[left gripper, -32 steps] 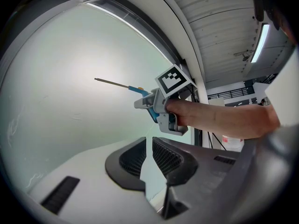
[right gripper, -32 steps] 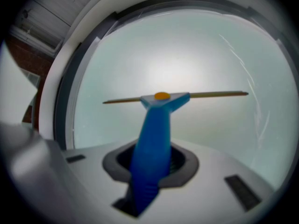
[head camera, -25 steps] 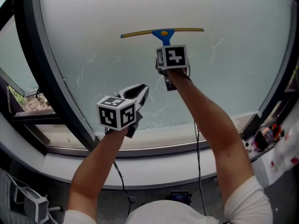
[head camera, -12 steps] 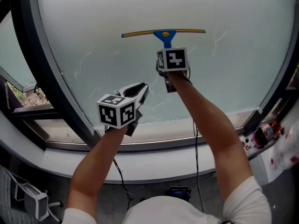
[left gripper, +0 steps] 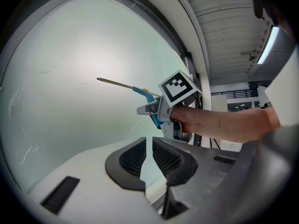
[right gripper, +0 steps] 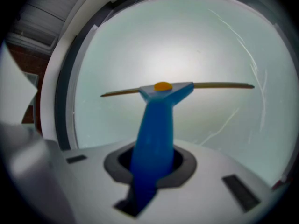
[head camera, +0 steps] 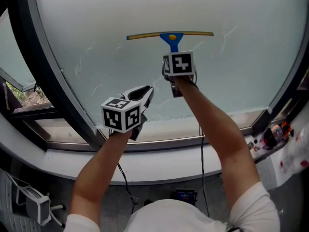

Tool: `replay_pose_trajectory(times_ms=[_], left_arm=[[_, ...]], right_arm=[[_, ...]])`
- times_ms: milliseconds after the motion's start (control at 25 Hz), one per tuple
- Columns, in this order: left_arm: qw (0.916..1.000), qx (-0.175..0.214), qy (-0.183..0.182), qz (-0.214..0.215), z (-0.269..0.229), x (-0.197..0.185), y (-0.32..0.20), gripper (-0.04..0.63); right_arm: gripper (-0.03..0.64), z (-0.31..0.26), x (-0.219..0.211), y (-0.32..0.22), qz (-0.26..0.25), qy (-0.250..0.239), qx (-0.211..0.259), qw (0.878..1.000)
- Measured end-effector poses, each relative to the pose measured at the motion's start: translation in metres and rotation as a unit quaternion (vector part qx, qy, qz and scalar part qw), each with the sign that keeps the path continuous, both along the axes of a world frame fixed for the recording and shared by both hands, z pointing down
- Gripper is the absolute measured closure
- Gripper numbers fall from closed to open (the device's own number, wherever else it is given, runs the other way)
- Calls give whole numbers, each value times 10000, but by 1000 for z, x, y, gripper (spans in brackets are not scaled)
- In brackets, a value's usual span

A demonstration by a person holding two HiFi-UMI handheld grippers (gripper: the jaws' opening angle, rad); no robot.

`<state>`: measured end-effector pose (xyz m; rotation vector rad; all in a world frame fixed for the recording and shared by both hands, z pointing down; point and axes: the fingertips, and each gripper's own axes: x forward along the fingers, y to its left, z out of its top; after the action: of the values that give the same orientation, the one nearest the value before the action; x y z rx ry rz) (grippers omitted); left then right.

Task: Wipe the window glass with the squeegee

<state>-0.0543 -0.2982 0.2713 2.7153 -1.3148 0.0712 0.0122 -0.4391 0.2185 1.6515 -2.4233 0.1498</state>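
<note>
Squeegee (head camera: 170, 35) pressed flat against the window glass (head camera: 145, 8), high on the pane and about mid-width, yellowish blade level and stretched out to both sides. Blue handle (right gripper: 156, 125) pointing down from the blade's middle, straight into the right tool (head camera: 175, 52), with an orange spot at the head where handle joins blade. Clamped tight there: in the right gripper view, both jaws of that tool (right gripper: 152, 164) closed against the sides of the handle. Marker cube (head camera: 179, 63) just below the grip, bare forearm reaching up behind it.

Left tool (head camera: 145, 93) lower and further left, apart from the squeegee, aimed at the glass and short of the blade. Closed down to a thin slit and holding nothing, seen from the left gripper view (left gripper: 149, 148), with only pale pane showing through the gap. From that same view, squeegee (left gripper: 140, 91) and right hand visible up ahead to the right.

Faint white streaks (head camera: 91, 62) scattered over the glass to the left and right of the blade. Dark window frame (head camera: 48, 76) curving down the left side, pale sill (head camera: 159, 141) beneath the pane.
</note>
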Motion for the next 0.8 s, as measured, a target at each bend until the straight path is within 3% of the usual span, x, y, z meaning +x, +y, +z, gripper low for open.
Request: replay_pose_trajectory(times_ms=[800], left_arm=[[9996, -270, 43, 37, 32, 4, 3, 529]], right_arm=[[540, 47, 1, 6, -43, 83, -284, 9996]])
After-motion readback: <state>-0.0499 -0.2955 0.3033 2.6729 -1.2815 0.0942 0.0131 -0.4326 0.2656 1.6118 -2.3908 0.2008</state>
